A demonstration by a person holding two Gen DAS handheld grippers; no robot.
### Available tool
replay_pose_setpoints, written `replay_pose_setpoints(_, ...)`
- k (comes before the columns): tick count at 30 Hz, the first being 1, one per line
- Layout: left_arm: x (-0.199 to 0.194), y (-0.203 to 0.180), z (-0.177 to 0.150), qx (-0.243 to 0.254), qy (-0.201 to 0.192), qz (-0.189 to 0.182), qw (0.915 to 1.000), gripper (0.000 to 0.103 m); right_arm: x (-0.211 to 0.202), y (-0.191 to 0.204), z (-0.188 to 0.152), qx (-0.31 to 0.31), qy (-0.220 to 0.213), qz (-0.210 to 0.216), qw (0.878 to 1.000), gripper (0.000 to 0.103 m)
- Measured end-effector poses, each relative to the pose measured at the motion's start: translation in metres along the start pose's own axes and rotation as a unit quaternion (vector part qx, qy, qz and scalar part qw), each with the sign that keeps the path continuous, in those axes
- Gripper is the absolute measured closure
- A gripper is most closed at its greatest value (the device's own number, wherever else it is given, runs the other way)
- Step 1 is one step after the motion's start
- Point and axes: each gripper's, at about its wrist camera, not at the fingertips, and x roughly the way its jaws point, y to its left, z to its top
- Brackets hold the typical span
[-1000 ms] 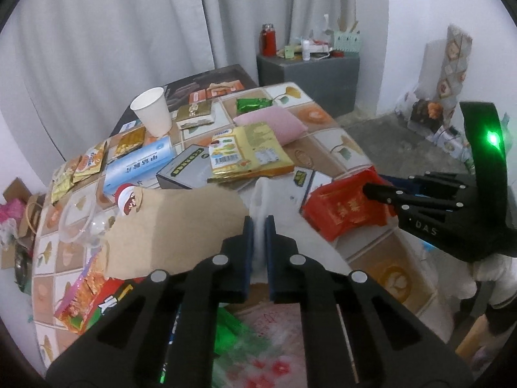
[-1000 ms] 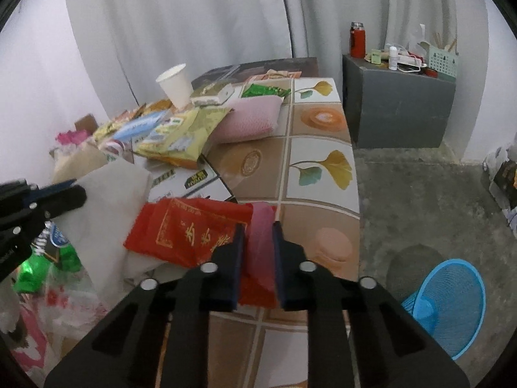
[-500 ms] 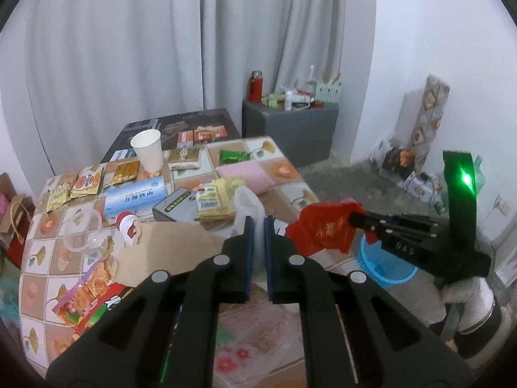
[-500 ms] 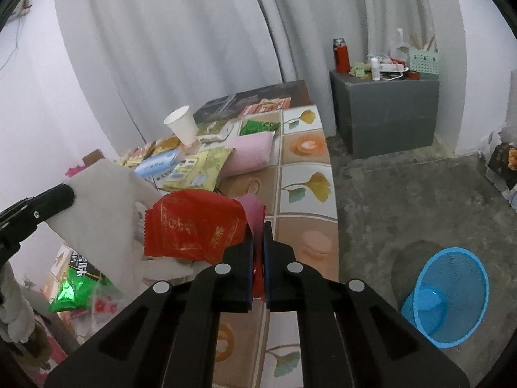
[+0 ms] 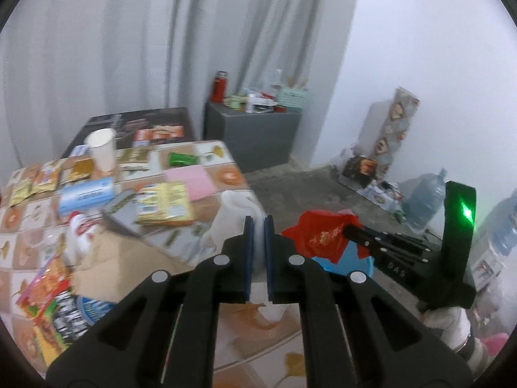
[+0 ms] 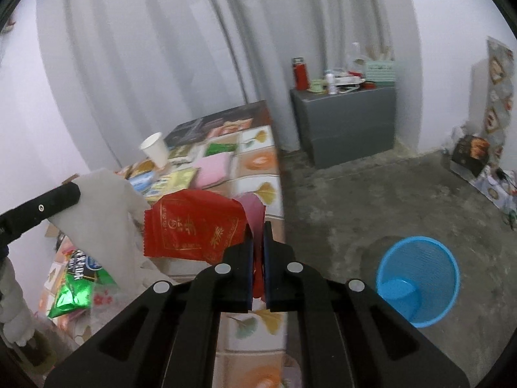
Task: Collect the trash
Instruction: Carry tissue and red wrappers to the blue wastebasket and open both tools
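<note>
My right gripper (image 6: 258, 231) is shut on a red wrapper (image 6: 194, 224) with gold print, held up over the table's right edge; the same red wrapper (image 5: 323, 236) and right gripper (image 5: 347, 228) show in the left wrist view. My left gripper (image 5: 258, 223) is shut on a white plastic bag (image 5: 237, 207), which hangs lifted above the table; the right wrist view shows that white bag (image 6: 97, 200) at the left gripper (image 6: 76, 190). A blue mesh bin (image 6: 418, 278) stands on the floor to the right; in the left wrist view part of the blue bin (image 5: 342, 260) peeks out below the wrapper.
The tiled table (image 5: 232, 174) carries a paper cup (image 5: 101, 148), a pink packet (image 5: 190, 177), a yellow packet (image 5: 164, 203), a blue box (image 5: 87, 195) and several snack wrappers. A grey cabinet (image 6: 349, 123) stands by the curtain. Water jugs (image 5: 423, 200) and boxes line the right wall.
Both grippers have risen and swung right, off toward the table's edge. The red wrapper left the table, and the blue bin came closer.
</note>
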Motion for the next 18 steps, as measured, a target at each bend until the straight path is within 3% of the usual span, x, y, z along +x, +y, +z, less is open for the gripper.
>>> replay_pose_setpoints(11,0.091,-0.108,0.013,0.06,0.062,-0.092,0.9921,0.098,-0.027,-0.113,-0.016,0.098,-0.01,-0.109,0.989,0.098)
replay_pose_setpoints(18,0.154,-0.162,0.017,0.096,0.097,-0.106,0.985,0.098,-0.021,-0.169,-0.025,0.132,0.0,-0.149,0.98,0.098)
